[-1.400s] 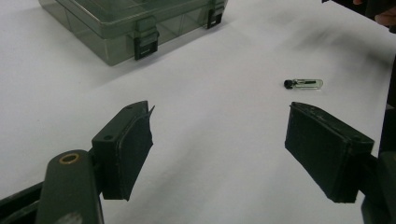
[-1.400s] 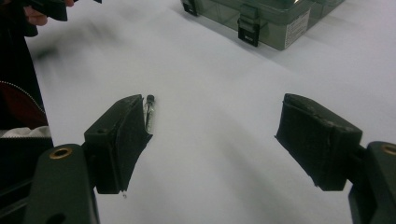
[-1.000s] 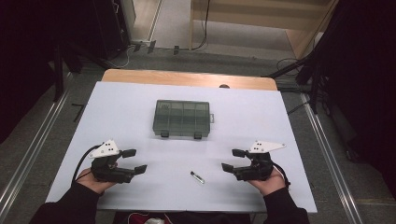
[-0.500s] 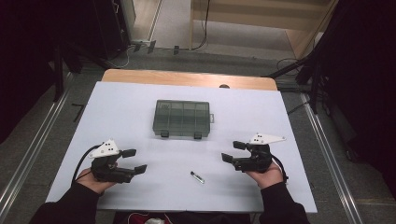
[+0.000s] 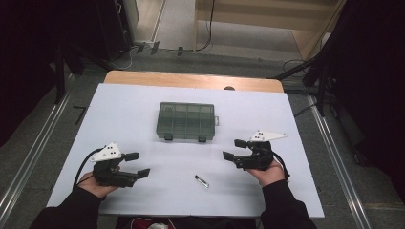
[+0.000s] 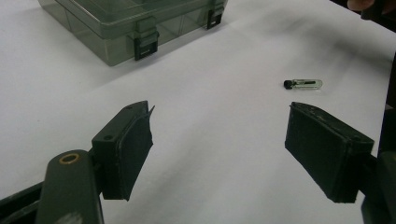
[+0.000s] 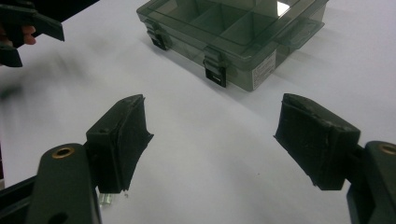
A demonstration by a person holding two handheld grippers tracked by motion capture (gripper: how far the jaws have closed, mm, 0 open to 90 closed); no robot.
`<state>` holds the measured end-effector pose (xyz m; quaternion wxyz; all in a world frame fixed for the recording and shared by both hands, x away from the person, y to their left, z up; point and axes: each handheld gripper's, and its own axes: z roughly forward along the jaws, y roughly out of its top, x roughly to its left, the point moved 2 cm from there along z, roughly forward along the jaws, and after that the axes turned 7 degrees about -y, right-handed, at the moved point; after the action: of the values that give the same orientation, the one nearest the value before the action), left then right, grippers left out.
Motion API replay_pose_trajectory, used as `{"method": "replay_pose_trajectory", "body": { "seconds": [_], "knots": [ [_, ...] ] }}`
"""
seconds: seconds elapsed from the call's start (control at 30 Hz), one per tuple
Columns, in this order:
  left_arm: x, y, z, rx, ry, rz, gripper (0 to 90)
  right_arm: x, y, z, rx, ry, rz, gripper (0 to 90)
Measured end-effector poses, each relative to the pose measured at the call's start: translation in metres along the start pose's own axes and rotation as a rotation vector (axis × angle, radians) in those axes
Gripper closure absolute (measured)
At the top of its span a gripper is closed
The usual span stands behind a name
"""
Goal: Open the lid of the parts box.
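Small glass vial (image 5: 201,181) on tabletop (image 5: 296,129) looks light, slick, fragile, likely rolls; pinch mid-body gently; both grippers' fingers (image 6: 122,149) spread, empty.

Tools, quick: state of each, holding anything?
Left tool: open, holding nothing.
Right tool: open, holding nothing.
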<state>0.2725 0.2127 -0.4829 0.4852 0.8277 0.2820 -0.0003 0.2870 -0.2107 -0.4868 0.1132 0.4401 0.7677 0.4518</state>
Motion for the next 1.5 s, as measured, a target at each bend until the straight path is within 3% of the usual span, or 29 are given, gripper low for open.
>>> {"method": "replay_pose_trajectory", "body": {
  "seconds": [0.67,1.1,1.5],
  "knots": [
    [-0.001,0.0,0.0,0.002,-0.002,0.003,22.7,-0.002,0.017,0.028,0.005,-0.019,-0.023,23.4],
    [-0.001,0.0,0.001,0.006,-0.002,0.006,22.7,-0.005,0.025,0.039,-0.002,-0.04,-0.011,24.0],
    [-0.001,0.0,0.0,0.005,-0.003,0.006,22.7,-0.007,0.029,0.051,0.018,-0.052,-0.017,31.7]
  ]
}}
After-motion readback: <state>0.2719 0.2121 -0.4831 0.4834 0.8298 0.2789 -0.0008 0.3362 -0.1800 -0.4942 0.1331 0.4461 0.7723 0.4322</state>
